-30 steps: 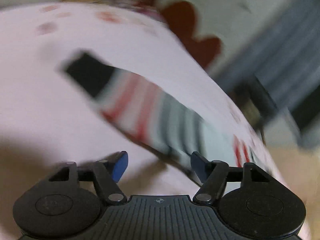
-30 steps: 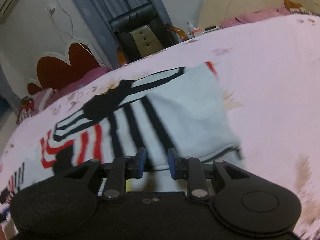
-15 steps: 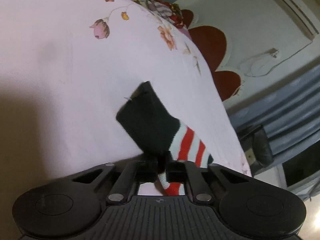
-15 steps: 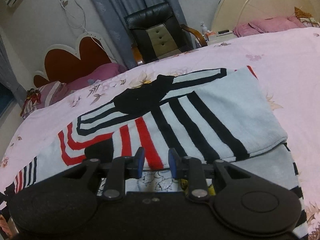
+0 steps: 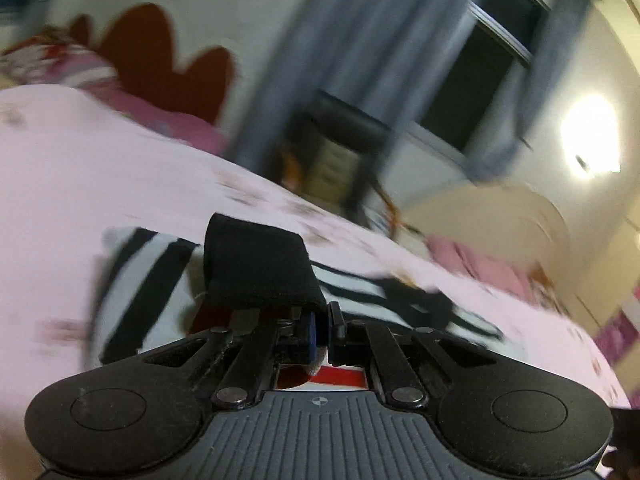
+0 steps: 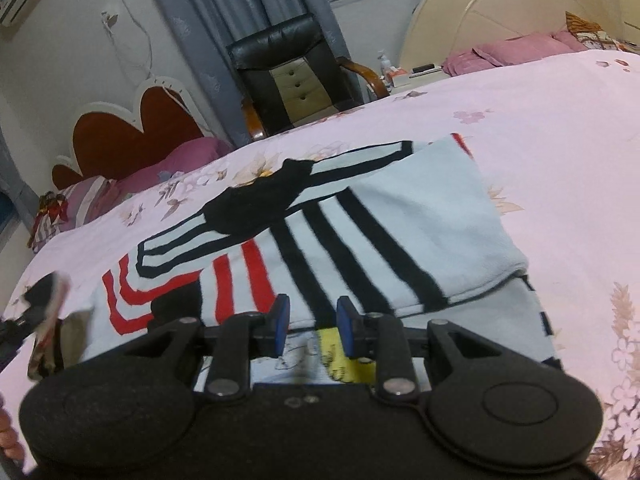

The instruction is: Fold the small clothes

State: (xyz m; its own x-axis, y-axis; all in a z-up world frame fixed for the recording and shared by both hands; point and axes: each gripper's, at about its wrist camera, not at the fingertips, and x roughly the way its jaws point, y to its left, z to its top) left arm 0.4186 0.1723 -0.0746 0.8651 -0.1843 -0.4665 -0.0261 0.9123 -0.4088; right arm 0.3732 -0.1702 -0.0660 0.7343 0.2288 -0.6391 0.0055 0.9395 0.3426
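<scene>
Left wrist view, motion-blurred: the left gripper (image 5: pixel 320 330) has its jaws drawn together on the black cuff (image 5: pixel 256 268) of a sleeve, which stands up from the pinch and fills the centre of the frame. Red and white fabric shows below the jaws, between the linkage arms. Behind the cuff, the striped sweater (image 5: pixel 152 280) spreads across the middle of the frame on the pink bedsheet (image 5: pixel 80 168). No container can be made out in this view.

Right wrist view, sharp: the right gripper (image 6: pixel 310 326) has its blue pads apart with a moderate gap and nothing between them. It sits in the lower centre of the frame, just over the near edge of the sweater. The sweater lies flat on the sheet from centre left to centre right: pale blue body with black stripes, red stripes at left, a black collar area (image 6: pixel 256 200) above centre. A folded pale blue panel (image 6: pixel 432 216) overlaps the right half. Yellow print shows under the pads. At far left the cuff held by the other tool appears blurred. A black chair (image 6: pixel 288 76) stands in the upper centre, a red headboard (image 6: pixel 132 136) upper left, and pink pillows (image 6: pixel 512 50) upper right
</scene>
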